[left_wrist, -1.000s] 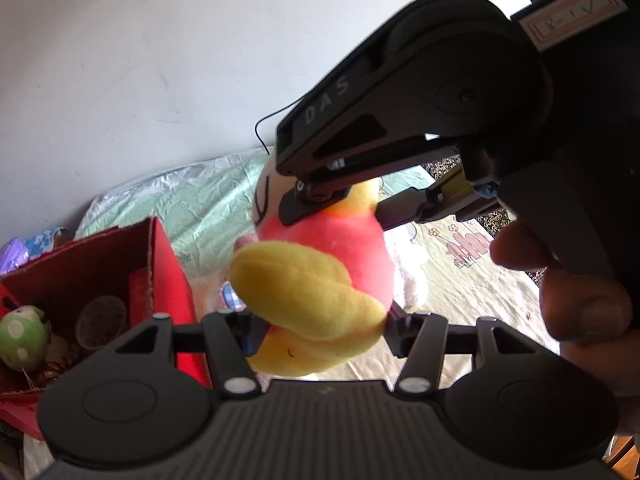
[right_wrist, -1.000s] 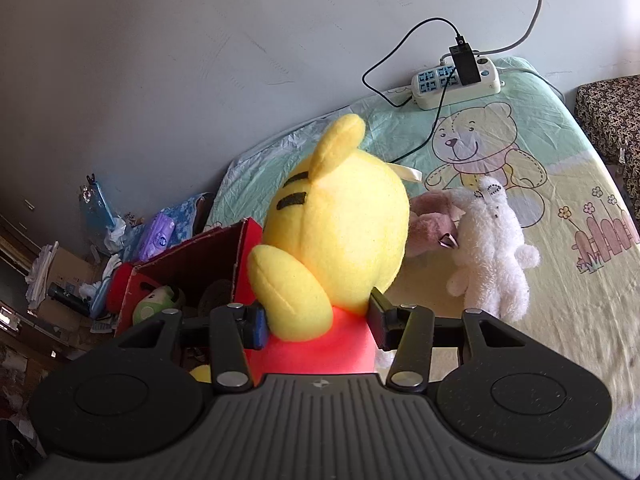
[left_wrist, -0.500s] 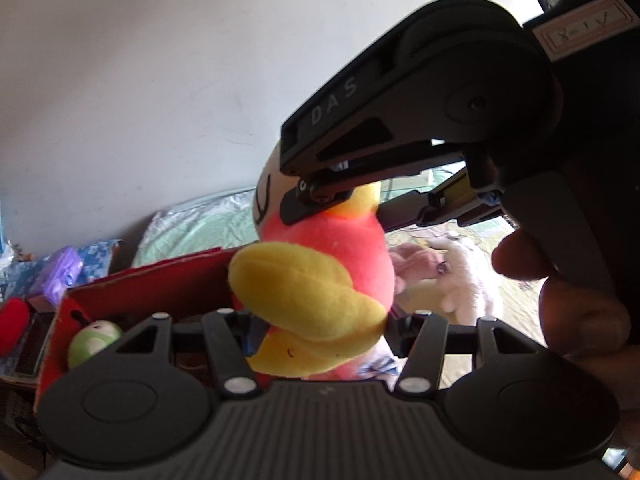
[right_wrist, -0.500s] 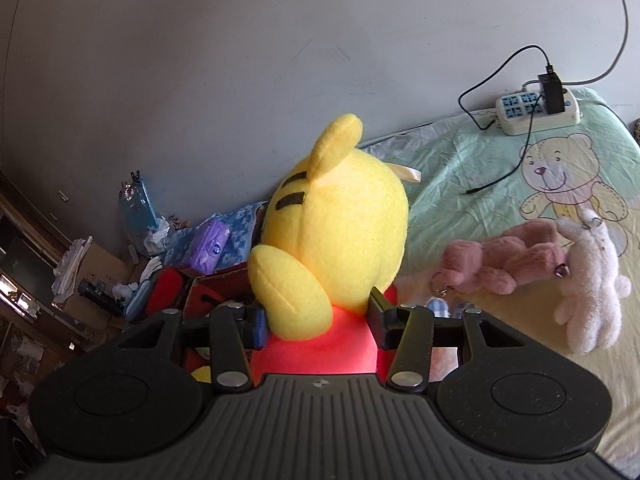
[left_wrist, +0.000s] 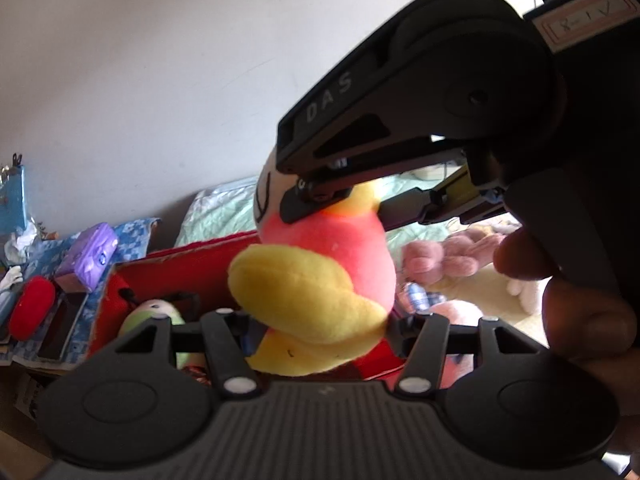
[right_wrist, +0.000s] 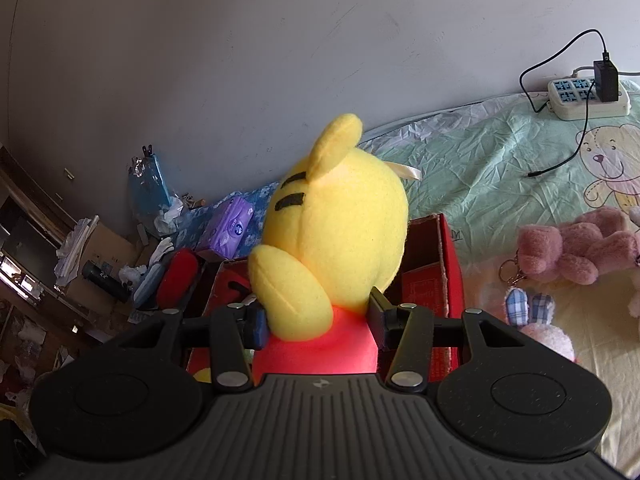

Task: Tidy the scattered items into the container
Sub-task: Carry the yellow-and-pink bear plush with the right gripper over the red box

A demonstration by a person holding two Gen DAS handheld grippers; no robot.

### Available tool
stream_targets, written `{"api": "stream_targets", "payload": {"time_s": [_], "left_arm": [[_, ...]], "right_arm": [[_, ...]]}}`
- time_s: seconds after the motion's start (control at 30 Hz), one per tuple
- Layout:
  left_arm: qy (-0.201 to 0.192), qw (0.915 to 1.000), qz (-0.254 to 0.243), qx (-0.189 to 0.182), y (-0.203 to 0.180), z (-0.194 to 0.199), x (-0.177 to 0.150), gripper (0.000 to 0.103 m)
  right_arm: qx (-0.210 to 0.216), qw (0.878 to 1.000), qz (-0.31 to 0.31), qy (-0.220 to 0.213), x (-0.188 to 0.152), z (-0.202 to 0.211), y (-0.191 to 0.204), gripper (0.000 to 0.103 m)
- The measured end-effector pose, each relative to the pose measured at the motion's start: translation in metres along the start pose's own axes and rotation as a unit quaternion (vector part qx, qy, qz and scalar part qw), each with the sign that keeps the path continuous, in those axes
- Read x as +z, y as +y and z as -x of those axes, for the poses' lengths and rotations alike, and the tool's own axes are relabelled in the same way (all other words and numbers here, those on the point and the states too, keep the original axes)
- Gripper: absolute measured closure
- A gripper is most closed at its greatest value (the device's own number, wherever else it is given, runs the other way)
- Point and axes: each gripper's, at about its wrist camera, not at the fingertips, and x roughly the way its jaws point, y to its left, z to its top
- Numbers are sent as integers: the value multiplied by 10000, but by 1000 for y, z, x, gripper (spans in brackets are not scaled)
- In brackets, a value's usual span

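Far left of both claws: cluttered blue patterned mat with a purple tissue pack [right_wrist: 228,226] and a red oval cushion [left_wrist: 31,312], soft and matte. Ahead of and below the claws: red cardboard box [right_wrist: 448,264], open-topped, stiff walls, a green-and-white round toy [left_wrist: 154,314] inside. Left gripper [left_wrist: 320,326] pitched down toward the box, jaws just easing apart by a hair, pads still pressed on the lower body of the yellow plush toy [left_wrist: 320,280] at its yellow foot and red belly. Right gripper [right_wrist: 316,320] also pitched down, clamped on the same plush at the join of red shirt and yellow head; fuzzy fleece, rounded head, one stubby ear, black stitched brows. Plush held in the air between the two claws, over the box opening. In the left view the right gripper crosses from upper right, a hand [left_wrist: 568,292] wrapped on its handle. Right of the claws: crinkled bedsheet [right_wrist: 480,152] with bear print, pink plush [right_wrist: 576,246] lying flat, white power strip [right_wrist: 588,98] further back.
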Motion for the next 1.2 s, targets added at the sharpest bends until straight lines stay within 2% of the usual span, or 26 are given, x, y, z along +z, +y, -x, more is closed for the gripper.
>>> {"api": "stream_targets", "payload": {"time_s": [0.23, 0.67, 0.93, 1.2], "left_arm": [[166, 9998, 58, 96, 28, -17, -10, 44], [727, 9964, 362, 236, 72, -50, -26, 43], [951, 9937, 495, 340, 80, -66, -31, 39], [1050, 9920, 658, 258, 88, -65, -37, 40]], "right_arm": [[40, 9999, -41, 137, -3, -33, 16, 53], [21, 9967, 259, 766, -10, -93, 38, 53], [-34, 9925, 662, 1032, -11, -108, 47, 53], [-139, 9894, 714, 1254, -12, -114, 55, 53]]}}
